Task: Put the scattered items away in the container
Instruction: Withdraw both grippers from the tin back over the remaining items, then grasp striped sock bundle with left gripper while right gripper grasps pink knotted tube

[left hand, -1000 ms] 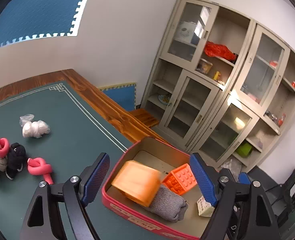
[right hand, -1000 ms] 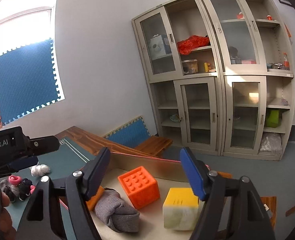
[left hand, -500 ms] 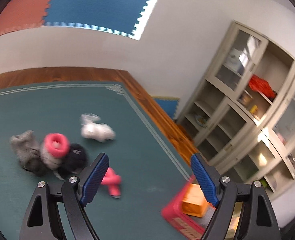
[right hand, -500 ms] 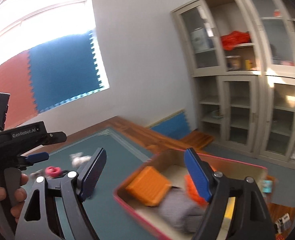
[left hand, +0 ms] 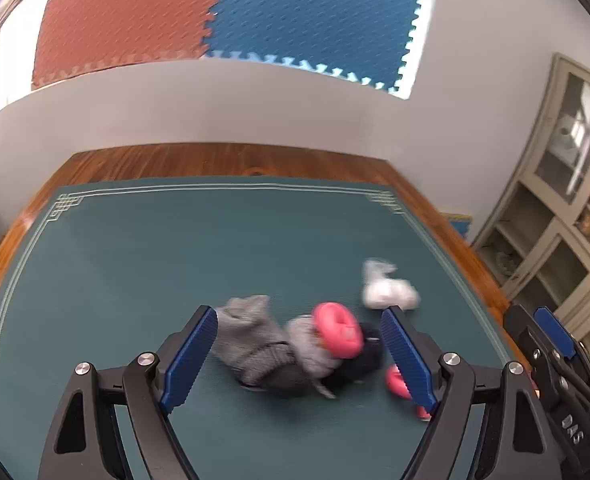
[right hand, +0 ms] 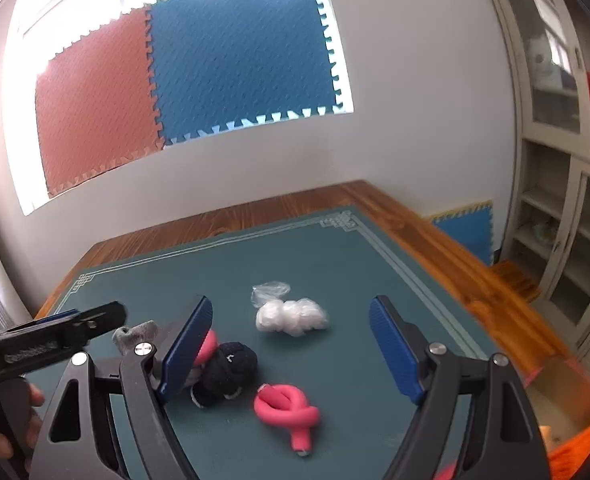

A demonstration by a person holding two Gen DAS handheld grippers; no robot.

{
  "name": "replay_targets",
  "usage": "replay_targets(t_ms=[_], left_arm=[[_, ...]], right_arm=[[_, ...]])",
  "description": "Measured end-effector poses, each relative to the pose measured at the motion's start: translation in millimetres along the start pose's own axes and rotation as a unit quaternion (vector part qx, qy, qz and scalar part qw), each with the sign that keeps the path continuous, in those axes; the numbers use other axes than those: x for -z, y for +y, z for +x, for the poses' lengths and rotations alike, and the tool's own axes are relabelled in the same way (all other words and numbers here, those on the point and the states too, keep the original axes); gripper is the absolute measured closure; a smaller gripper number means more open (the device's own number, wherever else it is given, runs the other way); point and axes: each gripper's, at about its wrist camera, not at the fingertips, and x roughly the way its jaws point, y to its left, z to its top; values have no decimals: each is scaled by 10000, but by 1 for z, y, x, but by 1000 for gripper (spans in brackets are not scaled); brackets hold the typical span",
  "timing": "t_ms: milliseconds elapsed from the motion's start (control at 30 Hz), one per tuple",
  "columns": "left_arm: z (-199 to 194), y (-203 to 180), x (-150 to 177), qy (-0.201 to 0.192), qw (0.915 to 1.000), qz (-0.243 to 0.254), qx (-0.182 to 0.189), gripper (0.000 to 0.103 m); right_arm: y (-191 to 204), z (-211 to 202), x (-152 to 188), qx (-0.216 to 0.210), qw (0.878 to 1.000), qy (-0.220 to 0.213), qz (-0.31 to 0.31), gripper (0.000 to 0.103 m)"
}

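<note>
Currently both claws hang released over the green-matted surface [right hand: 335, 248], nothing gripped. Left claw [left hand: 299, 360] frames a blurred heap: grey sock [left hand: 251, 340], pink ring-shaped roll [left hand: 337, 334] on top, dark sock [left hand: 361, 362] beside it. Right claw [right hand: 291, 352] frames the knotted pink piece [right hand: 287, 404], with the dark sock ball just left and a white plastic-wrapped bundle [right hand: 289, 314] further back. Container [right hand: 567, 412] only partly visible at the right view's lower right edge, orange item inside.

We see bright daylight glaring from the window [right hand: 75, 20], strong fisheye bending at the edges, and motion blur smearing the socks [left hand: 279, 344] in the left view.
</note>
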Motion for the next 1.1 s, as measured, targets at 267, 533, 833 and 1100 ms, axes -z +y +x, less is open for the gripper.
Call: replay_targets(t_ms=[267, 533, 833, 1100], left_arm=[[33, 42, 0, 435, 9972, -572, -193, 17], [60, 37, 13, 790, 9949, -504, -377, 17], [74, 39, 21, 902, 9936, -537, -419, 17], [76, 48, 19, 1023, 9915, -776, -216, 14]], right_arm=[[-28, 44, 26, 27, 9958, 894, 183, 20], [-29, 45, 28, -308, 9931, 1111, 194, 20], [-2, 59, 42, -399, 9854, 1589, -456, 20], [0, 68, 50, -245, 9815, 1810, -579, 20]])
